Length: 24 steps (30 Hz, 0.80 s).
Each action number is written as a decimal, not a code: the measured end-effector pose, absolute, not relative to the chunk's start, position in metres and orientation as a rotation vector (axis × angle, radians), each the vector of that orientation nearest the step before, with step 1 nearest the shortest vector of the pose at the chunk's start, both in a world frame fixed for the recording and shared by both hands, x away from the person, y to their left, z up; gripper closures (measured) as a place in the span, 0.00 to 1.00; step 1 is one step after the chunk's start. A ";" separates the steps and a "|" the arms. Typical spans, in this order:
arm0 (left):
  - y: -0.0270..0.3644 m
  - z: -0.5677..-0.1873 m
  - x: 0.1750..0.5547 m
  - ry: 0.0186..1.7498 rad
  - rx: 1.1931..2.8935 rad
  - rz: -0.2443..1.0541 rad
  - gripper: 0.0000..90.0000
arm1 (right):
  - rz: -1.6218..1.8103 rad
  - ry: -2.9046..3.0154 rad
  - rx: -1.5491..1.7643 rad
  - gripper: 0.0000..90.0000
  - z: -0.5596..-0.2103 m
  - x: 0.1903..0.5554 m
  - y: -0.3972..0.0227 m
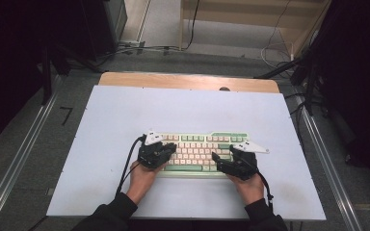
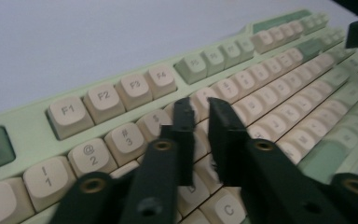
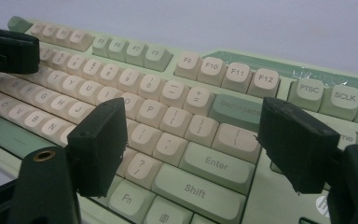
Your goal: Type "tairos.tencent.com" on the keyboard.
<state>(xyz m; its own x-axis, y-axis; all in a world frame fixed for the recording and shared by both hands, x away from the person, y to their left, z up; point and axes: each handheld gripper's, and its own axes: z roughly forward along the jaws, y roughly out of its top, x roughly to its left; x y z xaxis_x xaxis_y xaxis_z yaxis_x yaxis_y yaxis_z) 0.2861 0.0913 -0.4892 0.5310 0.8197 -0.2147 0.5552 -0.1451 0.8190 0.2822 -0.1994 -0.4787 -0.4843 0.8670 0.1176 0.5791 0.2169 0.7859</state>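
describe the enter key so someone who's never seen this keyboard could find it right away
Start at the green and cream keyboard on the white table. Near its right end, between the right gripper's open jaws, the Enter key sits above Shift. It is pale green and wide; the letter keys left of it are small and cream.

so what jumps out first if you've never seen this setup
The pale green keyboard with cream keys, lying near the front of the white table. A black gripper sits at each end: the left gripper with jaws a narrow gap apart over the number row, the right gripper spread wide above the Enter key.
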 end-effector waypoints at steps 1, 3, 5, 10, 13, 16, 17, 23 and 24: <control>0.092 -0.487 0.285 1.129 1.817 0.358 0.73 | 1.149 2.149 1.346 0.25 -0.479 0.282 -0.199; 0.093 -0.484 0.282 1.113 1.802 0.374 0.61 | 1.152 2.148 1.343 0.25 -0.478 0.283 -0.200; 0.094 -0.482 0.279 1.112 1.805 0.399 0.56 | 1.152 2.147 1.340 0.25 -0.478 0.283 -0.199; 0.097 -0.481 0.275 1.140 1.796 0.430 0.45 | 1.148 2.134 1.339 0.32 -0.478 0.285 -0.196; 0.101 -0.481 0.272 1.155 1.795 0.440 0.42 | 1.149 2.129 1.332 0.37 -0.478 0.286 -0.193; 0.106 -0.482 0.270 1.165 1.789 0.434 0.41 | 1.154 2.128 1.323 0.45 -0.478 0.288 -0.190; 0.108 -0.482 0.268 1.168 1.791 0.440 0.41 | 1.151 2.134 1.316 0.50 -0.478 0.288 -0.188; 0.119 -0.482 0.259 1.198 1.778 0.464 0.41 | 1.173 2.164 1.283 0.75 -0.480 0.294 -0.178; 0.121 -0.482 0.258 1.203 1.777 0.474 0.41 | 1.178 2.176 1.271 0.78 -0.480 0.295 -0.176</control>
<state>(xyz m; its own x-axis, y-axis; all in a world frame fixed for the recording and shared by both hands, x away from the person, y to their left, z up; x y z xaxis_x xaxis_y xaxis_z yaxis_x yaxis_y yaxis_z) 0.2578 0.1209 -0.4821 0.4505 0.8770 -0.1672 0.5279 -0.1107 0.8420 0.2948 -0.1755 -0.4804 -0.5317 0.8411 0.0992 0.5432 0.2488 0.8019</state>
